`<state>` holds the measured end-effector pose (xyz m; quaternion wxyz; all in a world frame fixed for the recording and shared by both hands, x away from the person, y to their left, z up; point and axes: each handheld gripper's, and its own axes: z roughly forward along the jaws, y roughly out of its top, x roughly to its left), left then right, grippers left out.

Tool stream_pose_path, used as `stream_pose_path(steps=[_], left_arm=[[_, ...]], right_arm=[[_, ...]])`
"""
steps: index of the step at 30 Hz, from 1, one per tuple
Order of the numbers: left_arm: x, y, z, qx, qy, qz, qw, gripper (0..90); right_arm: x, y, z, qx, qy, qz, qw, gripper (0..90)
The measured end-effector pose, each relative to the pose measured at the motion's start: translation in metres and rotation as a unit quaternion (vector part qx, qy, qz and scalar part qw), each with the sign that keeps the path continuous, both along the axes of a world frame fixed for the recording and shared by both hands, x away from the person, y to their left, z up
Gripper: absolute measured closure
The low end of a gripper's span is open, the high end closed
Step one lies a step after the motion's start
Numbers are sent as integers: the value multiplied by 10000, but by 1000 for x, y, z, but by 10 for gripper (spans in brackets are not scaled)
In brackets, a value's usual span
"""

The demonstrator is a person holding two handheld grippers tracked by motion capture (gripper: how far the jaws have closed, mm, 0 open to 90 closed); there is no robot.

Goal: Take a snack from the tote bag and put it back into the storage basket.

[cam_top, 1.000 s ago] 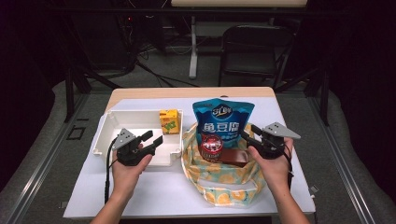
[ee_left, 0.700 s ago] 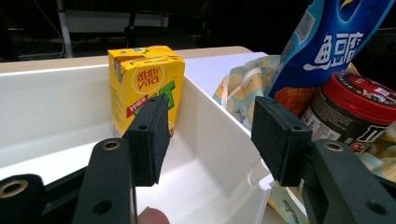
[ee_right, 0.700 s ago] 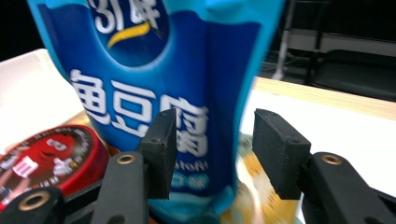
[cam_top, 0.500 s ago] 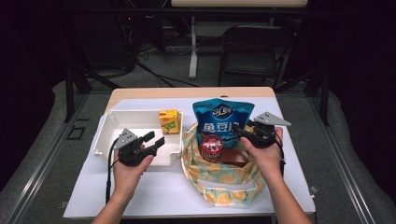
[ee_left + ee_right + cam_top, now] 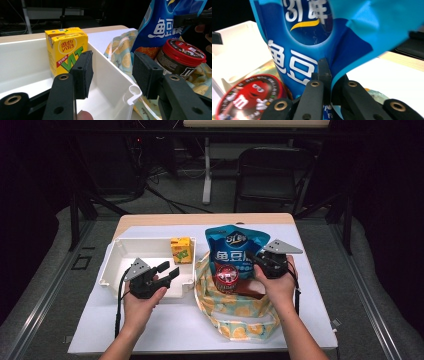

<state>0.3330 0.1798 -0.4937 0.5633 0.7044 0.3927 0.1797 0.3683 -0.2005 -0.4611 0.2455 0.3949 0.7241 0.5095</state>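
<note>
A blue snack bag (image 5: 234, 247) stands upright in a lemon-print cloth bag (image 5: 240, 320), behind a red-lidded jar (image 5: 227, 276). My right gripper (image 5: 256, 260) is at the snack bag's right edge. Its jaws have just closed, and in the right gripper view the gripper (image 5: 329, 72) pinches the blue foil (image 5: 312, 37). My left gripper (image 5: 169, 269) hovers at the white tray's (image 5: 125, 252) front right corner. It is open (image 5: 112, 72), its jaws have just narrowed a little, and nothing is pressed between them. A yellow drink carton (image 5: 66, 50) stands in the tray's far right corner.
The tray and the cloth bag sit side by side on a white tabletop (image 5: 150, 330), which has bare room in front and at the far right. A black chair (image 5: 270, 175) and stand legs are on the floor beyond the table.
My right gripper has moved left to the snack bag's edge and closed on it. The left hand has stayed where it was.
</note>
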Motion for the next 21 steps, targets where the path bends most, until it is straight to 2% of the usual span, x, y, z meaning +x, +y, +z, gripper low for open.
stream_pose_path(steps=[5,9,13,16,21], left_arm=[[1,-3,5,-73,-60,-54,9999,499],[2,-7,10,-103,-102,-106,9998,496],[3,-10,14,-115,-135,-139,9997,493],[4,-12,17,-113,-155,-187,9996,491],[6,-18,20,-118,-230,-190,9995,486]], right_arm=[[-5,5,12,-109,-88,27,9999,900],[-9,7,26,-3,-200,8,9998,900],[-10,9,37,-31,-288,29,9996,900],[-10,9,43,92,-317,2,9995,900],[-11,12,50,112,-408,-2,9991,900]])
